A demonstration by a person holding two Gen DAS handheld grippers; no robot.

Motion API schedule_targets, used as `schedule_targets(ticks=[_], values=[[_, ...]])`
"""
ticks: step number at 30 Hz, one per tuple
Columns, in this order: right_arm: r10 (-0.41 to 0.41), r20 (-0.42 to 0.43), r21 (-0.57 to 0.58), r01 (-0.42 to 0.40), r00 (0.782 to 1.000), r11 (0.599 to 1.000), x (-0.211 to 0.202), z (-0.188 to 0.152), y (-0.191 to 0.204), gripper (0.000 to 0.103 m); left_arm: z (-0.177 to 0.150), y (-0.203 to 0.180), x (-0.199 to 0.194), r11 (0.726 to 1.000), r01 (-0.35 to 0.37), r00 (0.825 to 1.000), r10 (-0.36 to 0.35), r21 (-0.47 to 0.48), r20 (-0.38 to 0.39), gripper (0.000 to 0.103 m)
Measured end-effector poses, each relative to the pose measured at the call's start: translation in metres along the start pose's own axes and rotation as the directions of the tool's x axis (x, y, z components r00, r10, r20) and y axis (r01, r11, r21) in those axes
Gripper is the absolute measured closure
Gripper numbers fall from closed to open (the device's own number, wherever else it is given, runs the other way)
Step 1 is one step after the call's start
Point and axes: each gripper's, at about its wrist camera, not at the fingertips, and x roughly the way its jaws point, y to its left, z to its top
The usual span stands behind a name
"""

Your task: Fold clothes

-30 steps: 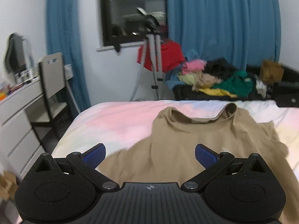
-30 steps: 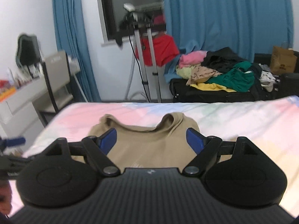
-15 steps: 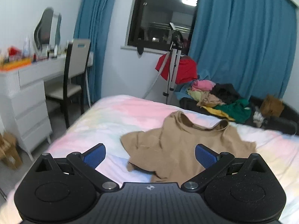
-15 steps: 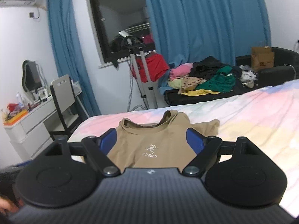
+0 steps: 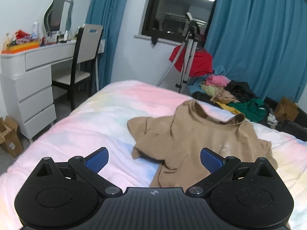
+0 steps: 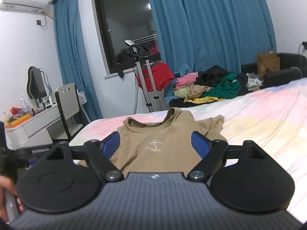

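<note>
Tan T-shirt (image 5: 193, 143) lay spread front-up on the bed (image 5: 92, 126), left sleeve rumpled; we found the left tool (image 5: 154, 160) and right tool (image 6: 155, 143) both released, above its hem. We judged flattening in hand; next needs that sleeve smoothed. No containers held garments; a clothes heap (image 6: 209, 88) lay beyond.

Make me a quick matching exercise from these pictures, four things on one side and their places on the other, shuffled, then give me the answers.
Things:
1 tan T-shirt
2 red garment
3 brown paper bag
4 mirror

Places:
A on the white dresser
B on the black sofa
C spread on the bed
D hanging by the tripod

Pairs: 1-C, 2-D, 3-B, 4-A
</note>
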Motion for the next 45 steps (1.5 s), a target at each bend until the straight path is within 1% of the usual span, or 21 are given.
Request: schedule_targets(ticks=[4, 5, 6, 7, 11, 15, 19, 21, 23, 24, 27, 28, 29, 30, 31, 32, 35, 38, 42, 43, 45], values=[[-0.013, -0.014, 0.036, 0.014, 1.000, 0.999, 0.008, -0.005, -0.012, 0.020, -0.007, 0.009, 0.030, 0.997, -0.025, 0.998, 0.020, -0.078, -0.062, 0.001], [-0.016, -0.018, 0.045, 0.017, 1.000, 0.999, 0.010, -0.006, -0.015, 0.015, -0.006, 0.010, 0.035, 0.996, -0.033, 0.997, 0.027, -0.085, -0.072, 0.001], [-0.019, -0.022, 0.054, 0.021, 1.000, 0.998, 0.013, -0.007, -0.018, 0.003, -0.006, 0.009, 0.040, 0.996, -0.042, 0.997, 0.036, -0.074, -0.071, 0.001], [-0.023, -0.025, 0.063, 0.024, 0.999, 0.998, 0.015, -0.009, -0.021, 0.000, -0.006, 0.006, 0.044, 0.997, -0.049, 0.997, 0.045, -0.057, -0.066, 0.001], [-0.035, -0.040, 0.098, 0.039, 0.999, 0.994, 0.023, -0.014, -0.034, 0.000, -0.005, 0.005, 0.065, 0.998, -0.045, 0.996, 0.042, -0.036, -0.077, 0.001], [-0.043, -0.059, 0.136, 0.051, 0.997, 0.989, 0.032, -0.019, -0.046, 0.000, 0.002, 0.018, 0.096, 0.994, -0.019, 0.994, 0.007, -0.107, -0.106, 0.001], [-0.038, -0.116, 0.181, 0.059, 0.993, 0.982, 0.047, -0.025, -0.055, 0.000, 0.014, 0.036, 0.134, 0.979, -0.061, 0.994, 0.042, -0.193, -0.099, 0.002], [-0.044, -0.132, 0.183, 0.068, 0.990, 0.981, 0.052, -0.028, -0.057, 0.000, 0.018, 0.045, 0.156, 0.969, -0.066, 0.993, 0.039, -0.240, -0.114, 0.006], [-0.050, -0.141, 0.180, 0.075, 0.989, 0.981, 0.057, -0.032, -0.059, 0.000, 0.022, 0.049, 0.177, 0.969, -0.062, 0.994, 0.037, -0.238, -0.107, 0.011], [-0.053, -0.145, 0.178, 0.079, 0.988, 0.981, 0.060, -0.034, -0.061, 0.000, 0.024, 0.048, 0.186, 0.974, -0.054, 0.995, 0.033, -0.222, -0.096, 0.013], [-0.070, -0.158, 0.172, 0.098, 0.985, 0.980, 0.071, -0.038, -0.064, 0.000, 0.030, 0.037, 0.213, 0.989, -0.027, 0.996, 0.014, -0.143, -0.088, 0.026], [-0.077, -0.163, 0.170, 0.105, 0.984, 0.980, 0.076, -0.040, -0.065, 0.000, 0.032, 0.031, 0.220, 0.994, -0.032, 0.996, 0.023, -0.108, -0.084, 0.041], [-0.084, -0.167, 0.168, 0.112, 0.982, 0.979, 0.080, -0.041, -0.066, 0.000, 0.033, 0.026, 0.227, 0.997, -0.038, 0.996, 0.033, -0.071, -0.081, 0.060], [-0.090, -0.172, 0.166, 0.119, 0.981, 0.979, 0.084, -0.043, -0.067, 0.000, 0.036, 0.022, 0.232, 0.998, -0.047, 0.995, 0.044, -0.037, -0.086, 0.070], [-0.097, -0.176, 0.164, 0.126, 0.980, 0.978, 0.088, -0.044, -0.068, 0.000, 0.039, 0.018, 0.237, 0.998, -0.058, 0.994, 0.057, -0.002, -0.094, 0.084], [-0.103, -0.180, 0.162, 0.133, 0.978, 0.978, 0.092, -0.045, -0.069, 0.000, 0.045, 0.014, 0.239, 0.997, -0.069, 0.993, 0.071, 0.030, -0.091, 0.095], [-0.123, -0.193, 0.155, 0.154, 0.973, 0.976, 0.104, -0.050, -0.072, 0.000, 0.072, 0.006, 0.240, 0.987, -0.103, 0.992, 0.112, 0.121, -0.065, 0.097], [-0.153, -0.181, 0.144, 0.180, 0.971, 0.973, 0.107, -0.051, -0.074, 0.000, 0.098, -0.003, 0.242, 0.968, -0.139, 0.988, 0.150, 0.210, -0.036, 0.098], [-0.181, -0.177, 0.144, 0.207, 0.968, 0.968, 0.109, -0.053, -0.080, 0.000, 0.133, -0.021, 0.254, 0.905, -0.254, 0.967, 0.247, 0.342, 0.064, 0.097], [-0.183, -0.180, 0.142, 0.210, 0.966, 0.967, 0.110, -0.053, -0.081, 0.000, 0.137, -0.025, 0.261, 0.891, -0.282, 0.959, 0.274, 0.356, 0.075, 0.097], [-0.186, -0.185, 0.132, 0.212, 0.965, 0.968, 0.113, -0.055, -0.081, 0.000, 0.134, -0.027, 0.276, 0.892, -0.299, 0.953, 0.297, 0.339, 0.058, 0.097]])
